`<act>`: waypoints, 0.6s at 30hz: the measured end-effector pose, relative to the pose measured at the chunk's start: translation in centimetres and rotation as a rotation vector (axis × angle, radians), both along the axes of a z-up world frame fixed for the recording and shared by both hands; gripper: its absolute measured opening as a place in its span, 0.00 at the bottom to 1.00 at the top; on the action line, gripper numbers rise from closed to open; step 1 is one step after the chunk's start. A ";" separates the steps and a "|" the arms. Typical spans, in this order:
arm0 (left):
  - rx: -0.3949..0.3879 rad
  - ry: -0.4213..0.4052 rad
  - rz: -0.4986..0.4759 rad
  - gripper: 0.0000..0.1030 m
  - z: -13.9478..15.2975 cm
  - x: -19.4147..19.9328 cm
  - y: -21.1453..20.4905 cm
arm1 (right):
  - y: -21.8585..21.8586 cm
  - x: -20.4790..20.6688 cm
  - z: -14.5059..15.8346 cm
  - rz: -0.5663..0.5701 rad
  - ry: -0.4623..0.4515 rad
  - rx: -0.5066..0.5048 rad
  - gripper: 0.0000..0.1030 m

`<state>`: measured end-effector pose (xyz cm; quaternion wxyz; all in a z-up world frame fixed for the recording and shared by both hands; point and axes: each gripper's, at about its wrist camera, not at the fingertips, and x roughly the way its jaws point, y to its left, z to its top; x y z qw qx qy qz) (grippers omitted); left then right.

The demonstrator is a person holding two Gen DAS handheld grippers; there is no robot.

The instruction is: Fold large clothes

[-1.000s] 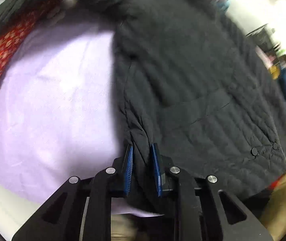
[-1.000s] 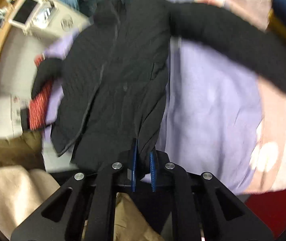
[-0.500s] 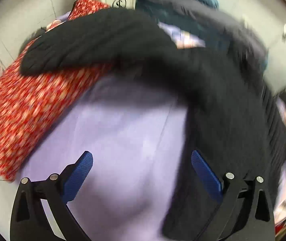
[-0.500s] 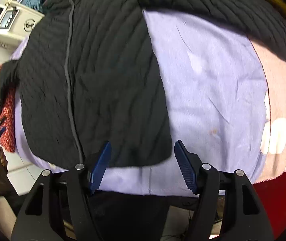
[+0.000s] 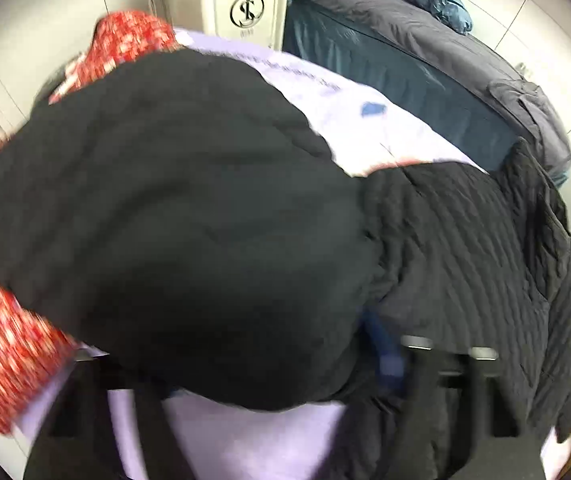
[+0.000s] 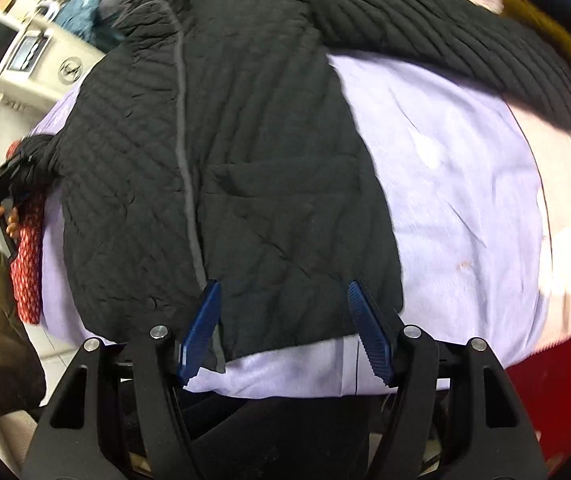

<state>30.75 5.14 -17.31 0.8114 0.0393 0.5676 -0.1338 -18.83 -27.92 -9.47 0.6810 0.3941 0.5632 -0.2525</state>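
A black quilted jacket (image 6: pixel 245 168) lies spread on a lilac sheet (image 6: pixel 457 200), hem toward me. My right gripper (image 6: pixel 283 328) is open, its blue pads on either side of the hem, holding nothing. One sleeve (image 6: pixel 445 36) stretches out to the far right. In the left wrist view the other sleeve (image 5: pixel 173 232) fills the frame, blurred, and covers most of my left gripper (image 5: pixel 269 372); one blue pad (image 5: pixel 381 344) shows beside it. The right wrist view shows the left gripper (image 6: pixel 9 184) at the sleeve end at the far left, its jaws not discernible.
A red patterned cloth (image 5: pixel 1 352) lies under the sheet on the left. A grey-blue duvet (image 5: pixel 425 60) is heaped at the back. A white appliance (image 5: pixel 245 4) stands behind. A pink blanket (image 6: pixel 561 208) lies at the right; red floor (image 6: pixel 557 400) below.
The left gripper has moved from the hem to the left sleeve, which now covers its jaws. The right gripper stays open over the hem, slightly farther back.
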 end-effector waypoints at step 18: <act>0.104 -0.108 -0.012 0.51 2.3 1.6 2.0 | 3.0 5.1 -2.8 0.212 0.121 -0.056 0.64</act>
